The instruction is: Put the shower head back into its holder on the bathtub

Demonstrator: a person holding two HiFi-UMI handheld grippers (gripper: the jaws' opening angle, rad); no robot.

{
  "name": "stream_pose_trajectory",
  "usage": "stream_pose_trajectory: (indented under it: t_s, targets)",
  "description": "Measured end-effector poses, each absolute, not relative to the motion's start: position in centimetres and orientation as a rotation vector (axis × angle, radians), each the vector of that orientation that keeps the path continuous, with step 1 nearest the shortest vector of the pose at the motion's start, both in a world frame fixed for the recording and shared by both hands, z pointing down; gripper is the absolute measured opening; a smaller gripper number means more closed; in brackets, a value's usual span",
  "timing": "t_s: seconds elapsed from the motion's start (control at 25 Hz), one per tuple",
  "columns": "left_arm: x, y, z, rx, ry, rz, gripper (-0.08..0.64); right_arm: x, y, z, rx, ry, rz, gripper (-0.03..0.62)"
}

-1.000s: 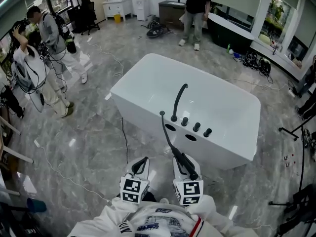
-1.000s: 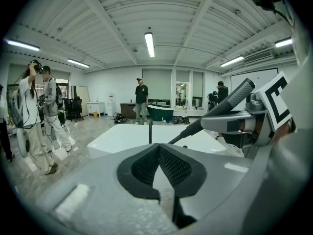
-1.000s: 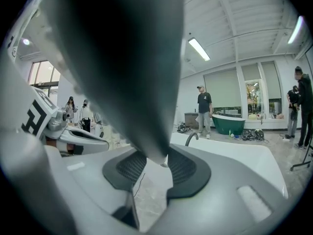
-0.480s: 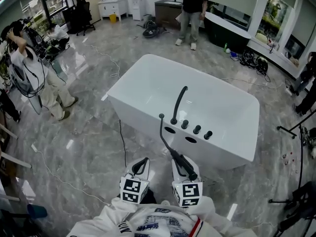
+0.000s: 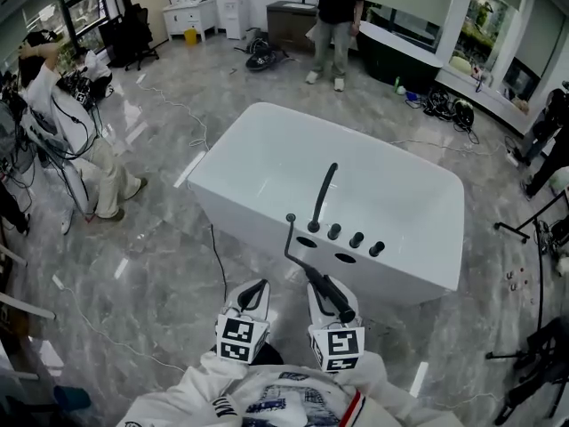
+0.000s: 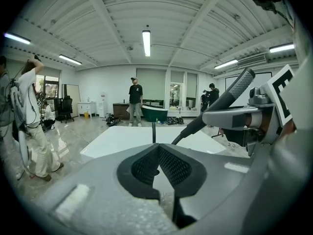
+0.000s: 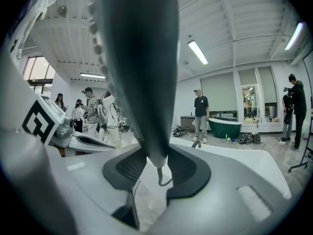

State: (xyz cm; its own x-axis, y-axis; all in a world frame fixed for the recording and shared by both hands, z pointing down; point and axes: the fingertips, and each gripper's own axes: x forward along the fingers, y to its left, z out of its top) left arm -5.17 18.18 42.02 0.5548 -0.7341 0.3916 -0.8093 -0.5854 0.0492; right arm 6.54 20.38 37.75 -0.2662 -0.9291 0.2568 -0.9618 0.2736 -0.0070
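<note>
The right gripper point(image 7: 157, 165) is clamped on the dark handle of the shower head point(image 7: 139, 67), which stands up through its jaws. The left gripper point(image 6: 159, 153) is held just beside it, closed on nothing, its pads meeting at their tips. Both are held close to the person's body, short of the near rim of the bathtub point(image 5: 404, 265), so the shower head is in the air over the floor and not yet at the tub. From it the black hose point(image 5: 290, 238) runs forward and up to the left end of the fittings on the near rim. On that rim lie two dark oval openings point(image 5: 305, 241), and behind them a curved black spout point(image 5: 324, 189) and a row of three knobs point(image 5: 356, 239). One of the openings is probably the holder, though from here it cannot be told which. The step in hand looks like the carry, with the seating not yet begun. The next move seems to call for bringing the right gripper forward over the near rim, turning the handle to line up with the opening, and lowering it in without letting the hose kink or drag. Beyond the tub's far edge a person point(image 5: 336, 20) stands on the marble floor, well apart.
</note>
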Motion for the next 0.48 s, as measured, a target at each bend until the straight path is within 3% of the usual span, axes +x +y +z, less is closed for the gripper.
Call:
stream_pose_trajectory:
  t_s: [0.48]
  targets:
    - [-7.5,14.7,41.2,2.584,-1.288,0.476,0.002,5.3,16.6,34.7,1.841,-2.327,0.147,0.137]
